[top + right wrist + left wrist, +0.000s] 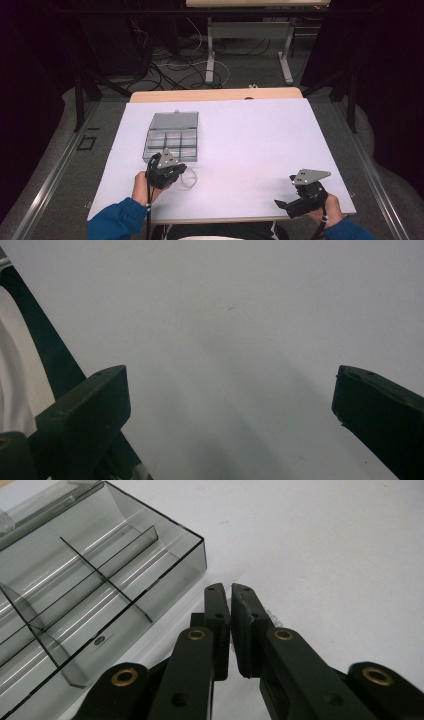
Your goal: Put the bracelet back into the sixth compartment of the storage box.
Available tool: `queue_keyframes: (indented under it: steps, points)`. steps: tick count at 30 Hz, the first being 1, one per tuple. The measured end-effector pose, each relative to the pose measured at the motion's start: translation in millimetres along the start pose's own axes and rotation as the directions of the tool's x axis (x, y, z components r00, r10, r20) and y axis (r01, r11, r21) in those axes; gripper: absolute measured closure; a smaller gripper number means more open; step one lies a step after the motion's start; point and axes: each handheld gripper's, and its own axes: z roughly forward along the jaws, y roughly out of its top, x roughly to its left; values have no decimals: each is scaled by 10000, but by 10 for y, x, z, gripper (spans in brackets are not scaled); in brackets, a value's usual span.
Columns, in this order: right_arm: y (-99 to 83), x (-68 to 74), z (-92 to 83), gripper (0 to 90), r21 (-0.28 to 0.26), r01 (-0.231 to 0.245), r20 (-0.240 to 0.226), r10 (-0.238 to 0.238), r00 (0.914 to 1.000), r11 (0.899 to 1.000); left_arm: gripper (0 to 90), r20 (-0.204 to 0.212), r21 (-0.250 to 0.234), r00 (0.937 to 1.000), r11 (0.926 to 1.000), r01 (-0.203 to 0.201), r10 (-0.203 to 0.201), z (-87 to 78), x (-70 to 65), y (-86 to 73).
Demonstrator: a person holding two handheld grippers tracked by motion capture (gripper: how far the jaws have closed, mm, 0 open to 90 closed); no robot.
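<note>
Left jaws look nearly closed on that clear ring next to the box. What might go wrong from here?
1. The left gripper pinches only a sliver of the thin clear beaded ring; it may slip out when lifted.
2. The smoky transparent plastic compartment box sits close beside the jaws; a swing toward it could clip its wall and shove it.
3. The right gripper hangs open near the white table's front edge, far from helping.

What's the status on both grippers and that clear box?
Left gripper shut on clear ring. Right gripper open, idle. Compartment box open, beside left gripper.
</note>
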Motion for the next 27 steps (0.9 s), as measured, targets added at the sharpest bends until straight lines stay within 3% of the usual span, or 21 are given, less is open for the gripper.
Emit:
queue_keyframes:
  steps: [11,27]
  points:
    - [0,-1,-2,16,4,7,41,-7,10000,10000,870,2,-451,9999,9989,-104,104,-104,-32,56]
    - [0,1,2,16,40,-77,-14,77,10000,10000,870,-243,-625,9994,9977,-276,261,-194,7,129]
